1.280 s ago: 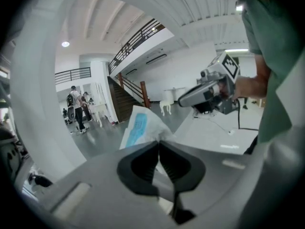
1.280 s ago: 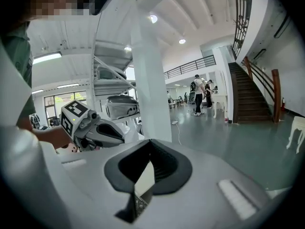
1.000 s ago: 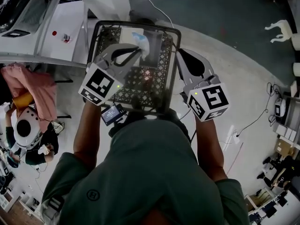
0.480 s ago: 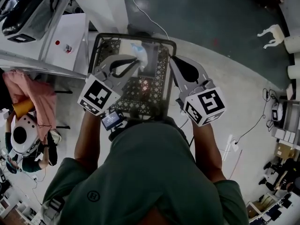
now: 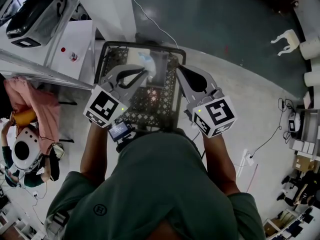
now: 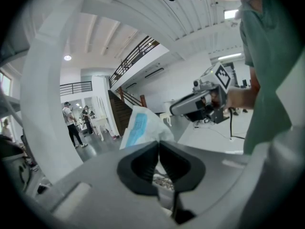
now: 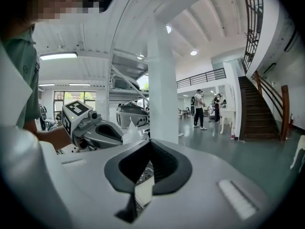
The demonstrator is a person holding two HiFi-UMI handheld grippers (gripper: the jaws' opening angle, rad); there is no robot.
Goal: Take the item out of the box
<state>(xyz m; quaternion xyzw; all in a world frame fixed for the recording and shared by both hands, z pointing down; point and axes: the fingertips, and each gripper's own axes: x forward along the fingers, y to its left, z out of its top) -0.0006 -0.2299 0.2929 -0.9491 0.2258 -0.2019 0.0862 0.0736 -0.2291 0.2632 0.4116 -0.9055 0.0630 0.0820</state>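
Observation:
A black lattice crate (image 5: 111,52) stands in front of me, seen from above in the head view. My left gripper (image 5: 146,70) hangs over it, shut on a white packet with blue print (image 5: 151,63). In the left gripper view the jaws (image 6: 158,142) meet, and the packet (image 6: 139,128) sticks out beyond their tips. My right gripper (image 5: 179,68) is shut, with its tip at the crate's right rim; whether it pinches the rim I cannot tell. The right gripper view shows those jaws (image 7: 151,141) closed, with the left gripper (image 7: 90,125) and the packet (image 7: 129,133) off to their left.
A white table (image 5: 75,34) and a white pillar (image 5: 112,4) stand to the crate's left. A pink cloth (image 5: 30,96) and a seated person (image 5: 22,151) are at the far left. Cables (image 5: 270,129) run over the floor on the right.
The right gripper has drifted left, closer in along the crate's right rim. The left gripper still holds the packet over the crate. The head view has shifted slightly.

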